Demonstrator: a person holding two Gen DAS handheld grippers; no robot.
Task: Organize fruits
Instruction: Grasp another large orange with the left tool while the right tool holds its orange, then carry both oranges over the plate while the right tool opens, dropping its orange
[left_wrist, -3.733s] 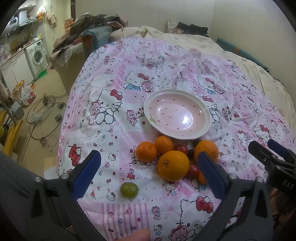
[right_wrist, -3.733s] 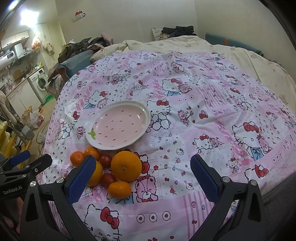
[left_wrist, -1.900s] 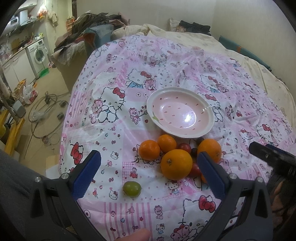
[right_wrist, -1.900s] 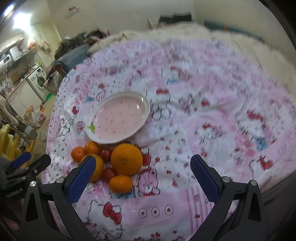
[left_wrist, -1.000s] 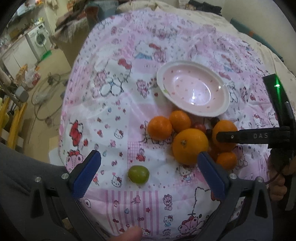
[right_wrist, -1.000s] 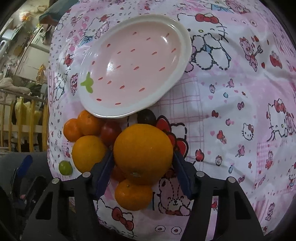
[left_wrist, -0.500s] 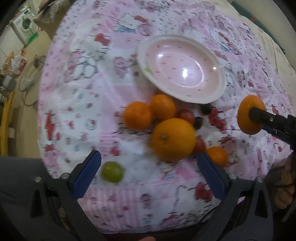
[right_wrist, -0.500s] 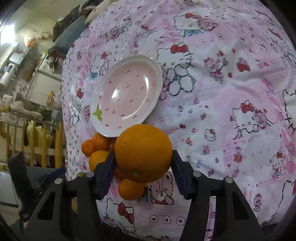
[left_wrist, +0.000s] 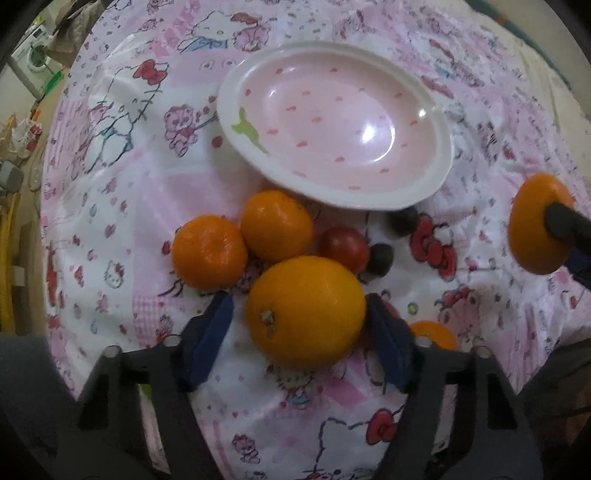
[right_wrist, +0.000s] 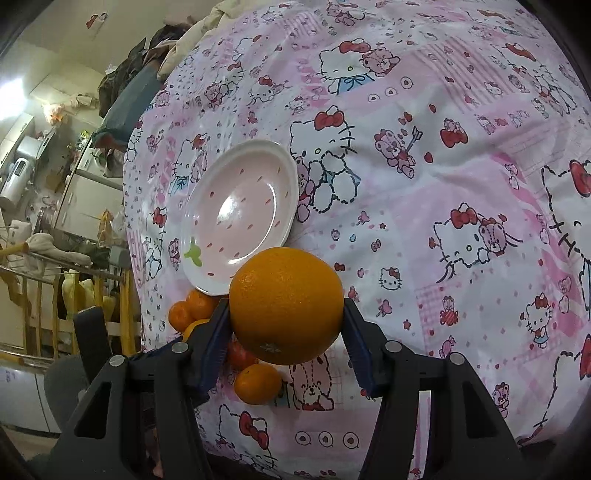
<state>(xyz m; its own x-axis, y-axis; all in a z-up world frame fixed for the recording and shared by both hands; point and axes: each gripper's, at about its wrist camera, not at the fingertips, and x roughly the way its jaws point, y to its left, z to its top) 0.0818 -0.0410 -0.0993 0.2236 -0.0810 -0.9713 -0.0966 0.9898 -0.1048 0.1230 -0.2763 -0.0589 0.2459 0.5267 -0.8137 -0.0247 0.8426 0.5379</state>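
My right gripper (right_wrist: 286, 325) is shut on a large orange (right_wrist: 286, 304) and holds it lifted above the bed, just in front of the pink plate (right_wrist: 240, 210); that orange also shows in the left wrist view (left_wrist: 535, 225). My left gripper (left_wrist: 299, 328) straddles a second large orange (left_wrist: 304, 312) on the cloth; the right pad touches it, and a small gap shows at the left pad. Two mandarins (left_wrist: 208, 251) (left_wrist: 277, 225), a red tomato (left_wrist: 343, 247) and dark small fruits (left_wrist: 380, 258) lie beside it, below the empty plate (left_wrist: 439, 173).
Another mandarin (left_wrist: 432, 332) lies right of my left gripper, also seen under the held orange (right_wrist: 256, 382). A Hello Kitty sheet (right_wrist: 443, 221) covers the bed. A washing machine (left_wrist: 35, 55) and floor clutter lie off the bed's left side.
My left gripper moved down and forward and narrowed around the large orange on the cloth. My right gripper raised its orange higher and farther from the fruit pile.
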